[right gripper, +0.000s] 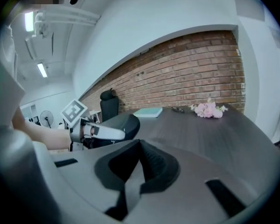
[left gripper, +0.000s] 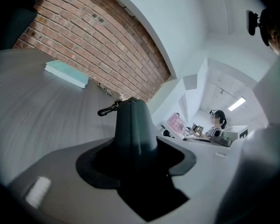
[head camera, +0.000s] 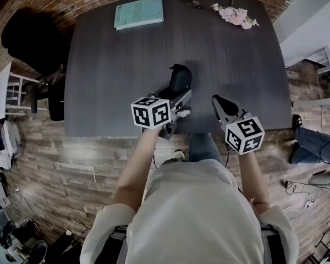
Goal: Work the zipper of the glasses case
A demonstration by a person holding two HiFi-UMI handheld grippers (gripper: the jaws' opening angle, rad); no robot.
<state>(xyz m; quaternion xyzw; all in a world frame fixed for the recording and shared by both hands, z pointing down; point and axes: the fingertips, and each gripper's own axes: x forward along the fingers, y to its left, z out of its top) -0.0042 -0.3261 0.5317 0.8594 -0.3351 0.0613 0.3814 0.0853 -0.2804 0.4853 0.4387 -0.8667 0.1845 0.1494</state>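
The dark glasses case (head camera: 180,76) is held above the near part of the dark table (head camera: 115,76), a little left of centre. My left gripper (head camera: 179,94) is shut on its near end. In the left gripper view the case (left gripper: 129,125) sticks out upright between the jaws, with a small metal clip (left gripper: 107,110) at its far end. My right gripper (head camera: 215,99) hangs to the right of the case, apart from it, with its jaws shut and nothing between them (right gripper: 140,146). From the right gripper view the case (right gripper: 122,123) shows at the left, beside the left gripper's fingers (right gripper: 102,132).
At the table's far edge lie a teal book (head camera: 138,12), a pair of glasses (head camera: 190,2) and pink flowers (head camera: 235,15). A black chair (head camera: 33,37) stands off the far left corner. Both grippers hover near the table's front edge.
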